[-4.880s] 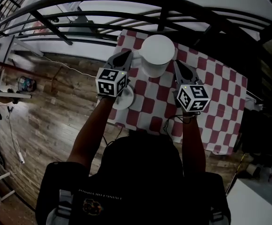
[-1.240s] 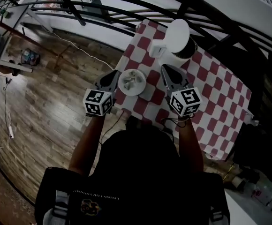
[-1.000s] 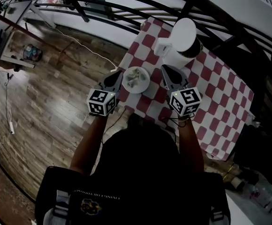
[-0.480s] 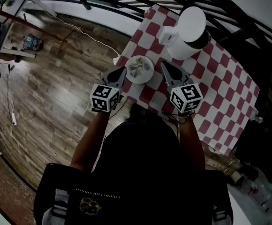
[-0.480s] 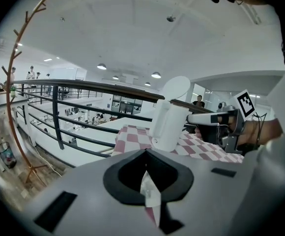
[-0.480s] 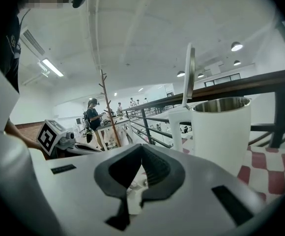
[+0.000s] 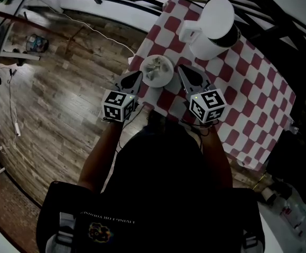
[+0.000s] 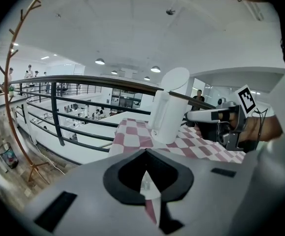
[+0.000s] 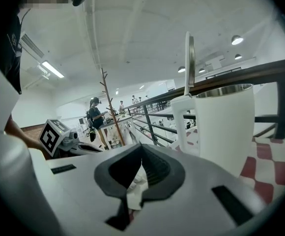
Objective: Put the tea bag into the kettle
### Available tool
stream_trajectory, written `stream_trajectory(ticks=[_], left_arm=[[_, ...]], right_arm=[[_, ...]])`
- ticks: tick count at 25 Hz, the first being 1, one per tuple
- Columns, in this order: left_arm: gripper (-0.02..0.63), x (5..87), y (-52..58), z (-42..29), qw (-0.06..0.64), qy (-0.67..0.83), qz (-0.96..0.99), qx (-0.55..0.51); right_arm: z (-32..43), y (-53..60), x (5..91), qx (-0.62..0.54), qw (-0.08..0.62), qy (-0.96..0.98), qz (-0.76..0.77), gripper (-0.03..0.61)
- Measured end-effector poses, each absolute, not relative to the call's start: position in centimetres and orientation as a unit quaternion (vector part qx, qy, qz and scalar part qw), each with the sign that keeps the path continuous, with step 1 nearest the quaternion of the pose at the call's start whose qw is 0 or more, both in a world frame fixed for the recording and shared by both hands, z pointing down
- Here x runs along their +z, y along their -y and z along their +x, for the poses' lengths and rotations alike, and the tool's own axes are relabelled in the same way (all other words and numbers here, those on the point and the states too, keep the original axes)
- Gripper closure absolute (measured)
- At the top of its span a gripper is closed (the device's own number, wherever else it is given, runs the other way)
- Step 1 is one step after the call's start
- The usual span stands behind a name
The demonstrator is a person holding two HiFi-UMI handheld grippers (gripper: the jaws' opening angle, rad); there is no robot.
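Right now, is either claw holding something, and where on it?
No, nothing is held. The left gripper and right gripper both have shut, empty fingers; the tea bags lie on the plate.

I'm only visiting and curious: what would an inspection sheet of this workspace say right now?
Surface: red-and-white checked tablecloth, lying flat.
Job's things: white kettle, lid standing open; small white plate holding pale tea bags, near the cloth's edge.
Clutter: nothing seen on the cloth.
Grippers: left tongs shut, empty, beside the plate; right tongs shut, empty, at the plate's other side.
Cables: thin white cable across the floor.
Surroundings: wooden plank floor; dark metal railing.
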State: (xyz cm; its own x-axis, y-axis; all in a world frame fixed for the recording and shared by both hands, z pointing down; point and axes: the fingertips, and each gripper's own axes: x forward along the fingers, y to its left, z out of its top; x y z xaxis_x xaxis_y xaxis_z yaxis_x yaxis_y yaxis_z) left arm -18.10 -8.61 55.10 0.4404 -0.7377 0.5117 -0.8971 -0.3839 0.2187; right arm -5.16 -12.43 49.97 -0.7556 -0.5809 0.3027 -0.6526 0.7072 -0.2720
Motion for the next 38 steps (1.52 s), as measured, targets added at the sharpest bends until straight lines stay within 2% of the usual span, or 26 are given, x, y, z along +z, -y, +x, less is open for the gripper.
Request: stream_trajectory(ticks=[19,30,35,38], left_arm=[[0.609,58.9,7.9,-17.1,0.257,0.489,0.807,0.211],[0.606,62.9,7.0,-16.2,0.276,0.464,0.793,0.282],[0.525,63.9,7.3,-16.1,0.281,0.463,0.785,0.301],[0.511,64.2,7.4,-15.6,0.283,0.457,0.785,0.307]], right_arm=[[-7.8,10.3,53.6,0.201,0.142,0.924,0.293,0.566],[-10.0,8.8,57.2,0.218,0.183,0.925,0.254,0.565],[-10.7,8.2,59.0,0.234,0.201,0.92,0.242,0.556],[-10.8,7.9,60.1,0.247,0.212,0.916,0.234,0.498]])
